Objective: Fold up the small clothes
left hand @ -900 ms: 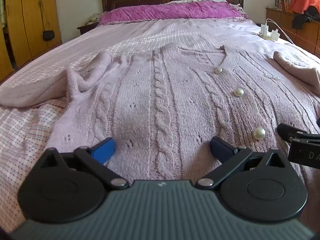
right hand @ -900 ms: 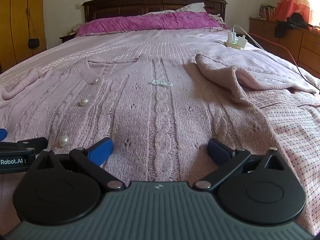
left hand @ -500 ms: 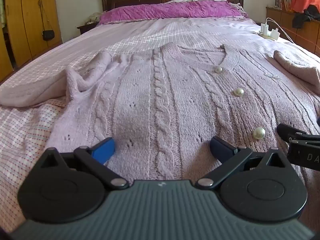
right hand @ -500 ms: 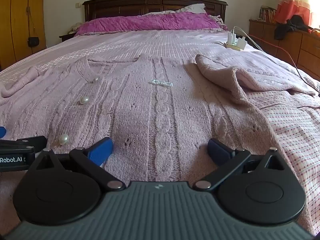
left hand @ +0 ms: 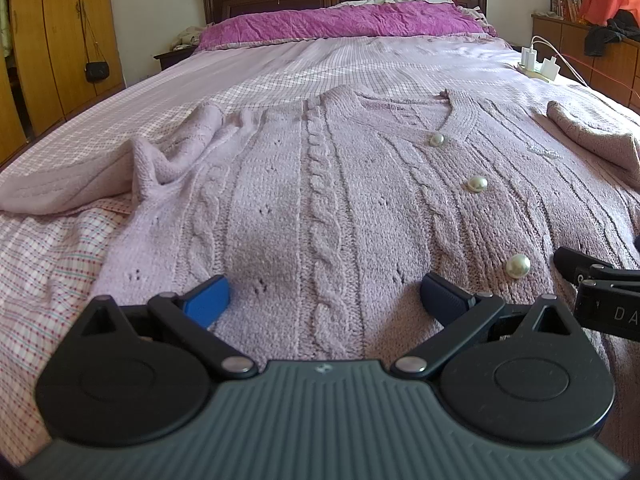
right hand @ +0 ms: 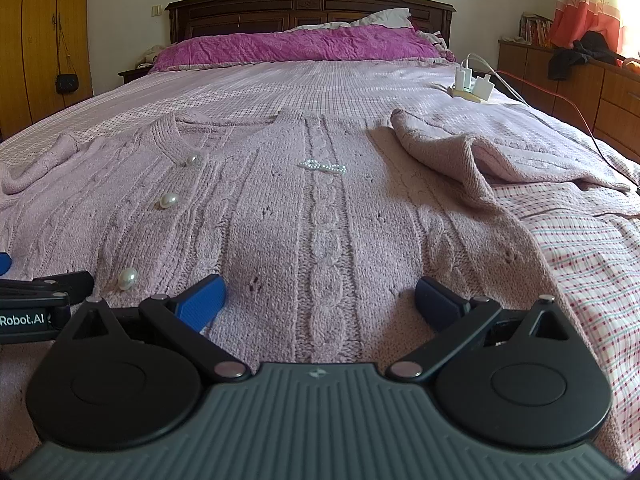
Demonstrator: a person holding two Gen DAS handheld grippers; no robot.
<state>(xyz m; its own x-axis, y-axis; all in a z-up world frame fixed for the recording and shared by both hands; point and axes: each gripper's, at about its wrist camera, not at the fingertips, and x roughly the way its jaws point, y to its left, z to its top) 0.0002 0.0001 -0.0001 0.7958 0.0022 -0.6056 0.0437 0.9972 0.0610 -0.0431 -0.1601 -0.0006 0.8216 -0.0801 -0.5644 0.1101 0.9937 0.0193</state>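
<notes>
A pale lilac cable-knit cardigan with pearl buttons lies flat, front up, on the bed; it also shows in the right wrist view. Its left sleeve is crumpled out to the left, its right sleeve is folded over at the right. My left gripper is open, low over the hem on the cardigan's left half. My right gripper is open, low over the hem on its right half. Both hold nothing. Each gripper's side shows at the edge of the other's view.
The bed has a pink checked sheet, a magenta pillow and a dark wooden headboard. A power strip with white chargers and cables lies at the right. A wardrobe stands left, a wooden dresser right.
</notes>
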